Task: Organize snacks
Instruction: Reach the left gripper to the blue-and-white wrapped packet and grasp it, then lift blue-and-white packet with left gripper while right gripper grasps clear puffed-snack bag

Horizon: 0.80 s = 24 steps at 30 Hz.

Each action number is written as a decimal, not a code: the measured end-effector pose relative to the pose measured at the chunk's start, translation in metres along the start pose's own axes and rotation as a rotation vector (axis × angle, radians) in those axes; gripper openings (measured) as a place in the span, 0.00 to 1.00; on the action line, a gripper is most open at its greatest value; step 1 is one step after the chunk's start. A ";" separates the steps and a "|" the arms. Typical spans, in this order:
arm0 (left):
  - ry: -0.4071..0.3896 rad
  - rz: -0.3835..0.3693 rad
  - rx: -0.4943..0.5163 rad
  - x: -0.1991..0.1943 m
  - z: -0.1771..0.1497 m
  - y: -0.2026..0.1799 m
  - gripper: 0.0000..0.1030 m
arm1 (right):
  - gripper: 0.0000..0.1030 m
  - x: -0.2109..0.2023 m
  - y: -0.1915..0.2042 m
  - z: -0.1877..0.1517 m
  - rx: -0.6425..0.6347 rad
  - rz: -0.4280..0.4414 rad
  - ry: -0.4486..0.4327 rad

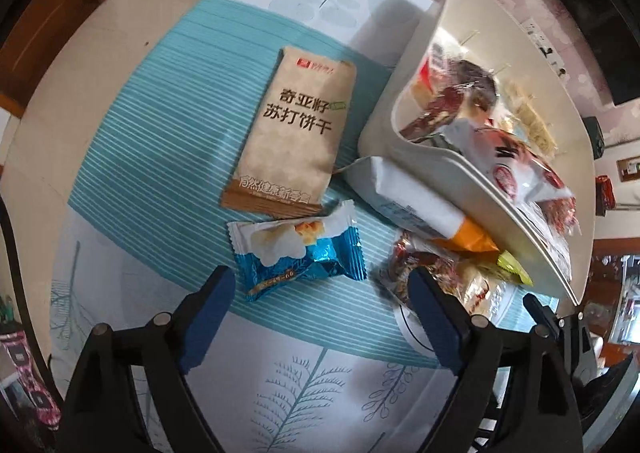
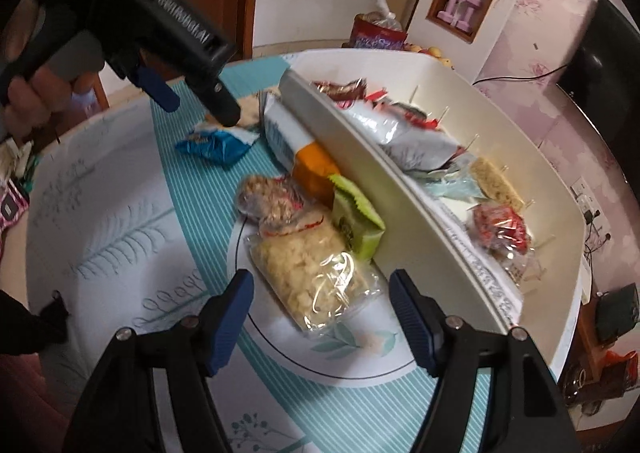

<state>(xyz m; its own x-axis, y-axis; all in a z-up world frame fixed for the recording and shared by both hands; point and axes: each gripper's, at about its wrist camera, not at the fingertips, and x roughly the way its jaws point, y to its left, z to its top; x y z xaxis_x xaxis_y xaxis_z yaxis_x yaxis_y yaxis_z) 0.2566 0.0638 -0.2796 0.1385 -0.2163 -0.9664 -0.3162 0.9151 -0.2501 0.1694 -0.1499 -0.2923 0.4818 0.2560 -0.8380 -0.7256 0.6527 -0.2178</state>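
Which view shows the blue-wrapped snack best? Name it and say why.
The left wrist view: the blue-wrapped snack lies whole and sharp on the tablecloth, just ahead of the open left gripper. In the right wrist view it is far, small and blurred.

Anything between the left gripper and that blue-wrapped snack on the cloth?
Nothing visible. The left gripper hangs open just above the blue-wrapped snack, which lies bare on the striped cloth, apart from the tan cracker packet.

tablecloth [image 1: 168, 157]: teal with thin white stripes, pale leaf prints
cracker packet [image 1: 296, 129]: beige, brown band, dark lettering
candy wrapper [image 1: 298, 253]: shiny blue and white
bin [image 2: 360, 157]: plain white
plate [image 2: 352, 357]: white, thin dark ring, green leaves
gripper pads [image 2: 230, 321]: blue
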 end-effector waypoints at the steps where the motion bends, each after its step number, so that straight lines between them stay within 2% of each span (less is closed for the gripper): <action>1: 0.009 0.008 -0.004 0.004 0.002 0.000 0.85 | 0.72 0.003 0.001 0.000 -0.009 -0.002 0.003; 17: 0.121 0.108 -0.079 0.042 0.017 0.006 0.84 | 0.75 0.039 0.019 0.002 -0.102 -0.023 0.048; 24: 0.148 0.131 -0.109 0.051 0.019 0.013 0.70 | 0.75 0.045 0.013 0.009 -0.076 0.006 0.049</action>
<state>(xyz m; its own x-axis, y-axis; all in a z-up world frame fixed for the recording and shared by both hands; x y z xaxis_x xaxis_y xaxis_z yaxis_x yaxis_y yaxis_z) 0.2776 0.0712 -0.3310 -0.0468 -0.1529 -0.9871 -0.4235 0.8981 -0.1190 0.1861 -0.1240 -0.3284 0.4542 0.2230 -0.8626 -0.7644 0.5949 -0.2487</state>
